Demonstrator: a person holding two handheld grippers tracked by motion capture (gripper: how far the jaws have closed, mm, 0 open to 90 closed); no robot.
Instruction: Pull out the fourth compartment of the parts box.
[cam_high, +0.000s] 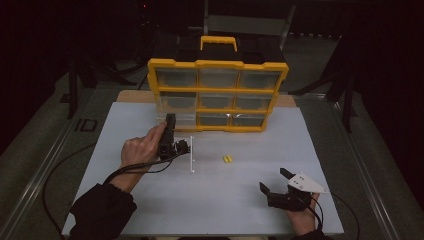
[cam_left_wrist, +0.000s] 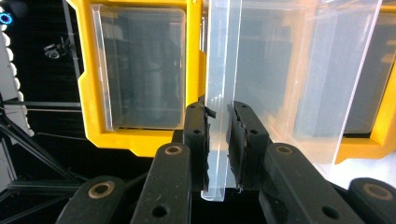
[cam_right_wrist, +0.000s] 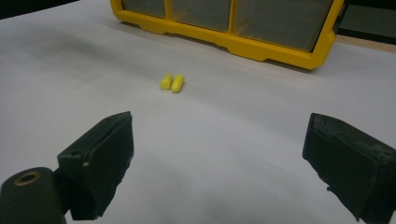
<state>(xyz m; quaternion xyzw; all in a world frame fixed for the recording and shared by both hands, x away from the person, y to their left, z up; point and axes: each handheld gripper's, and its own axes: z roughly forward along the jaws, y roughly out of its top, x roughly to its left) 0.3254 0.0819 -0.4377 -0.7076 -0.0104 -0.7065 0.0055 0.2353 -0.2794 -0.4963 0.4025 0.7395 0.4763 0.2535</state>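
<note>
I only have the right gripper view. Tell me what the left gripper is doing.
Observer: The left gripper is shut on one wall of a clear plastic drawer.
Operator: Say which drawer.
Observer: In the high view it sticks out of the left column of the yellow-framed organiser box.
Operator: Report anything near the two small yellow cylinders that I'm missing.
Observer: A thin white strip sits on the white table sheet, between the left gripper and the cylinders.

Right gripper (cam_right_wrist: 219, 163) jaws wide apart, two yellow pieces (cam_right_wrist: 172, 82) (perhaps earplugs) touching, yellow cabinet (cam_right_wrist: 261, 49) beyond
</note>
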